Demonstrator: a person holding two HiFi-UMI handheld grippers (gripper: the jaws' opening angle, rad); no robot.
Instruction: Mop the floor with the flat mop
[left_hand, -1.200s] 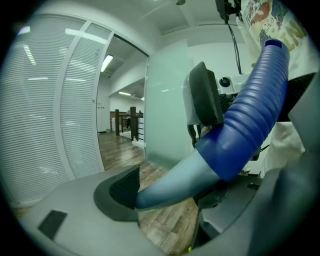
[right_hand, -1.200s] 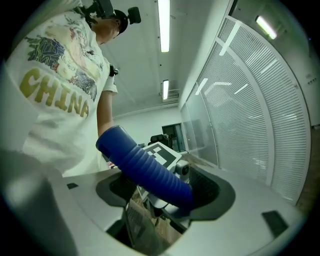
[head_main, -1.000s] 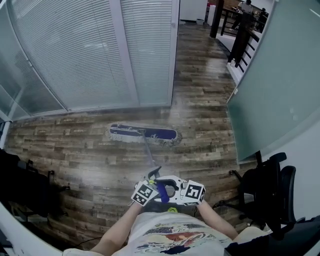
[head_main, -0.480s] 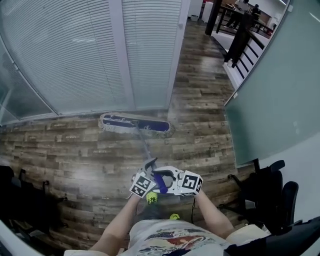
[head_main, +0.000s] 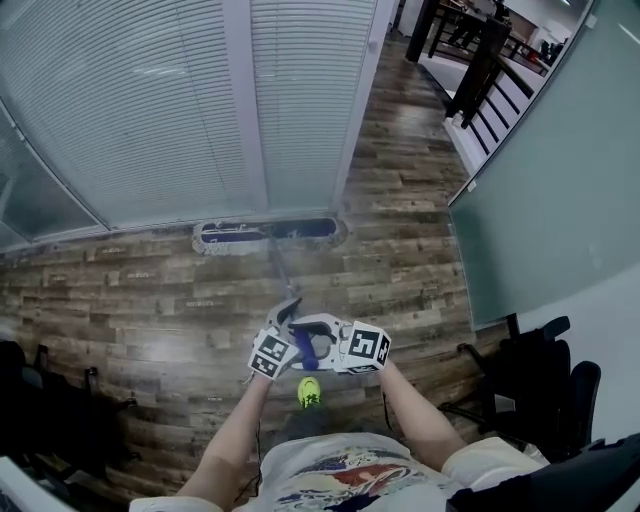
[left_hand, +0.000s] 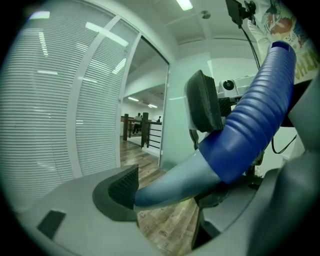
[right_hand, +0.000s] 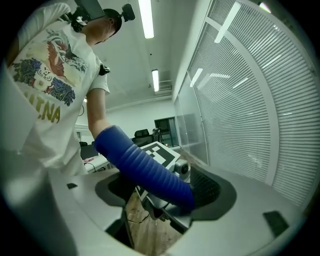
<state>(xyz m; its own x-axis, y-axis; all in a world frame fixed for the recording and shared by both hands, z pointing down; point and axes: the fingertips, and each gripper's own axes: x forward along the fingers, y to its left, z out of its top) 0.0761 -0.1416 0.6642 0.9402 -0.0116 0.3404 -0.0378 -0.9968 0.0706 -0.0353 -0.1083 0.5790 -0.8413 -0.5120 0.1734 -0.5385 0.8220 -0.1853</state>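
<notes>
Mop head (head_main: 268, 231) has slid up to the glass wall (head_main: 300, 100), ending the push; left gripper (head_main: 280, 345) and right gripper (head_main: 335, 345), clamping the handle (head_main: 279, 272), should pull back.

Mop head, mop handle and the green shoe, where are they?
mop head (head_main: 262, 230), head view, middle of its blue pad.
mop handle (left_hand: 255, 115), left gripper view, its ribbed blue grip.
green shoe (head_main: 309, 391), head view, the toe.

The flat mop (head_main: 268, 232) has its head against the foot of the blind-covered glass wall (head_main: 150, 110), which bars the way ahead — bare wooden floor (head_main: 140, 300) runs open to either side, hemmed by a frosted partition (head_main: 545, 170) and office chair (head_main: 535, 385) at right, dark chairs (head_main: 40, 410) at left.
</notes>
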